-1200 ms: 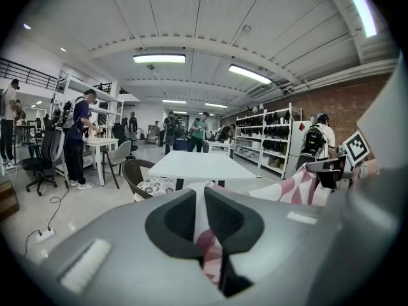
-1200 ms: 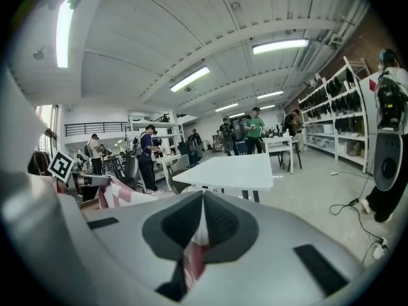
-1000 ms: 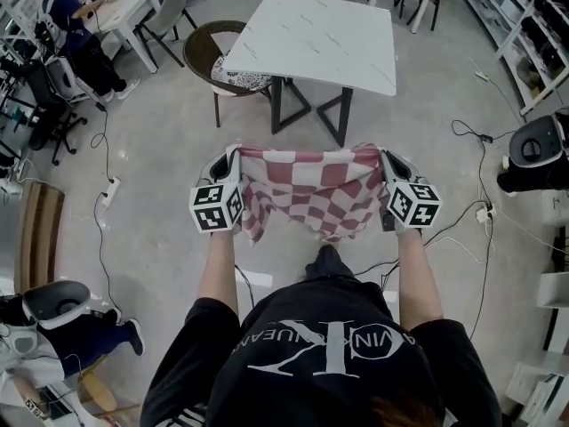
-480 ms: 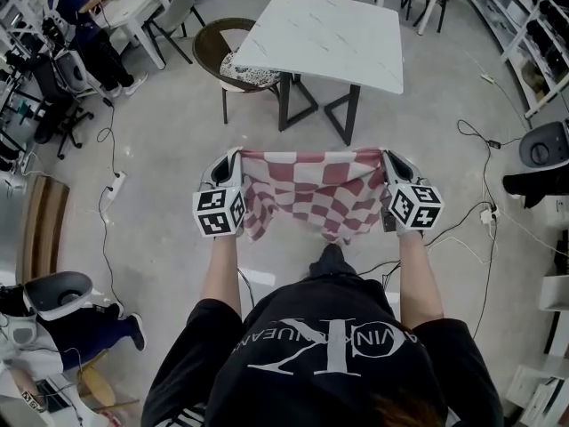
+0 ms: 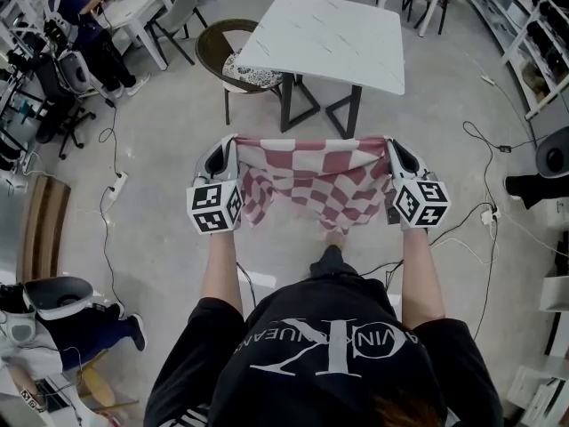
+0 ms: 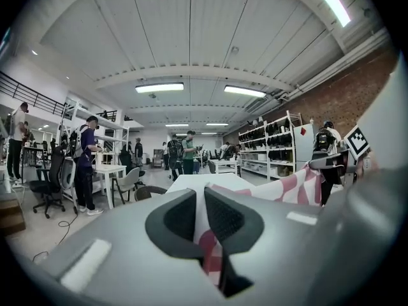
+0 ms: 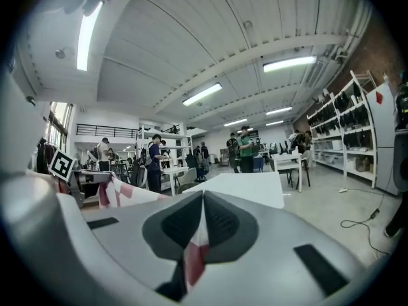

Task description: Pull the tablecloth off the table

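The red-and-white checked tablecloth point(image 5: 313, 178) hangs stretched between my two grippers in the head view, sagging down in front of my body. It is off the white marble-top table point(image 5: 324, 39), which stands bare ahead of me. My left gripper point(image 5: 233, 142) is shut on the cloth's left corner; in the left gripper view the cloth point(image 6: 205, 234) is pinched between the dark pads. My right gripper point(image 5: 386, 142) is shut on the right corner, with the cloth point(image 7: 197, 247) showing between its pads. The table point(image 6: 191, 182) appears beyond the left jaws and the table point(image 7: 245, 187) beyond the right ones.
A round wicker chair point(image 5: 229, 56) sits at the table's left. Cables point(image 5: 480, 185) trail on the floor at right. A person point(image 5: 84, 34) sits at a white desk far left. Shelving point(image 5: 524, 25) lines the right side. Several people point(image 6: 178, 155) stand in the room's background.
Both grippers moved slightly apart and the cloth's top edge pulled tauter and a little higher. The view shifted slightly, with the table now a bit further right.
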Demonstrator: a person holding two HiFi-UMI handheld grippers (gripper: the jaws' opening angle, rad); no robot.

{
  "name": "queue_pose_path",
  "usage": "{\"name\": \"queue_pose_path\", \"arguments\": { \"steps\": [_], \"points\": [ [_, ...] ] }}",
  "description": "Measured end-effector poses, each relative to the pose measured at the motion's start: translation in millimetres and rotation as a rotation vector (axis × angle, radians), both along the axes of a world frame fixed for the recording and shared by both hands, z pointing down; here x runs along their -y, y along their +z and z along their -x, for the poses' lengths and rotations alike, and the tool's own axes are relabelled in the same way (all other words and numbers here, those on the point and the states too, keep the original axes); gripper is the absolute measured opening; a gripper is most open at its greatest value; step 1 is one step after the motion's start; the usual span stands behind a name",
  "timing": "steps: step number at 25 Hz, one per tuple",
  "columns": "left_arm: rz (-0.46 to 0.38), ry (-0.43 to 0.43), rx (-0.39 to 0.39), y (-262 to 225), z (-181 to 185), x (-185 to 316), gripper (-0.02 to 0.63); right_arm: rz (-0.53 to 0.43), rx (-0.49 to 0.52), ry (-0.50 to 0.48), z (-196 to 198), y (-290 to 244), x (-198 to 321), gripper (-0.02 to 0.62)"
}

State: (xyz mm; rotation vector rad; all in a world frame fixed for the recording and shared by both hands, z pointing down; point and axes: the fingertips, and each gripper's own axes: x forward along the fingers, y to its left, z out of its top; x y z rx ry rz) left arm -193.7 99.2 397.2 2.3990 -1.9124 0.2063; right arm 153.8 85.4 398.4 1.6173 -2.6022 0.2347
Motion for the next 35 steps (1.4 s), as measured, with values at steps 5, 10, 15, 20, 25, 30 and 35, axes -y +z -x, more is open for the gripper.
{"name": "queue_pose_path", "arguments": {
  "steps": [5,10,15,20,25,30,35],
  "points": [
    [-0.047,-0.012,0.015,-14.8,-1.8,-8.7,0.021,-0.04,0.003,-0.001,-1.2,-13.7,-5.7,0.012],
    [-0.077,-0.023,0.012,-22.6,-7.8,-21.4,0.021,-0.061,0.007,-0.001,-7.3,-19.0,-16.9,0.012],
    [-0.089,-0.029,0.013,-32.0,-2.6,-21.0,0.021,-0.08,0.002,-0.001,-1.7,-28.4,-15.2,0.012],
    [-0.109,-0.037,0.009,-33.5,-3.5,-21.8,0.021,-0.101,0.016,0.0,-3.2,-30.3,-16.0,0.012],
    [-0.107,-0.04,-0.003,-27.2,-5.6,-23.0,0.022,-0.1,0.035,0.005,-6.1,-26.6,-18.8,0.012],
    [-0.105,-0.04,-0.014,-29.4,-5.0,-26.2,0.021,-0.096,0.049,0.006,-6.3,-30.6,-20.5,0.012],
    [-0.111,-0.048,-0.022,-31.1,-2.4,-28.0,0.022,-0.102,0.068,0.006,-4.2,-34.6,-21.6,0.012]
  ]
}}
